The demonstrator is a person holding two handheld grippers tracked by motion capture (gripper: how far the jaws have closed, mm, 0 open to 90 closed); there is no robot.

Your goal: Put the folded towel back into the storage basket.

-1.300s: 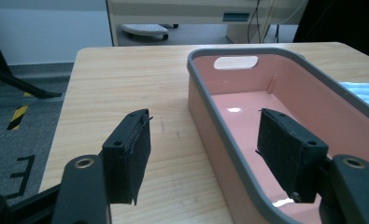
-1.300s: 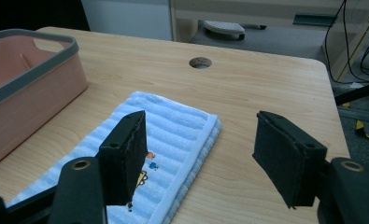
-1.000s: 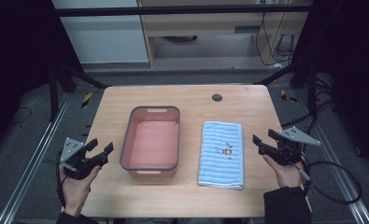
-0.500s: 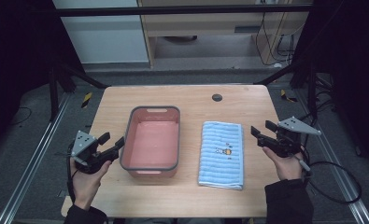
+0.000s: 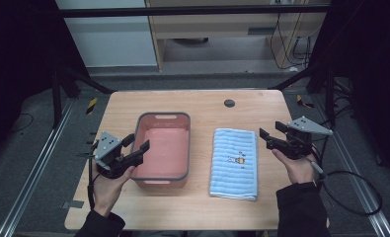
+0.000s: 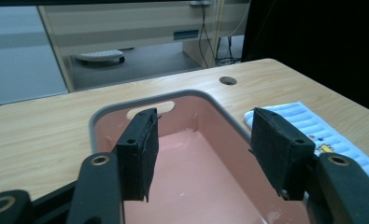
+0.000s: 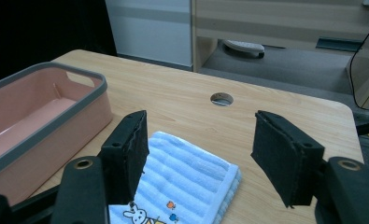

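Right now the left gripper (image 5: 138, 150) hangs over the near left rim of the pink bin (image 5: 164, 148), jaws spread with nothing between them, having just been closing a little. Its own view cuts off the bin's near end. Across the table, the right gripper (image 5: 270, 138) stands beside the folded blue towel (image 5: 234, 163), jaws apart and having just widened, touching nothing.
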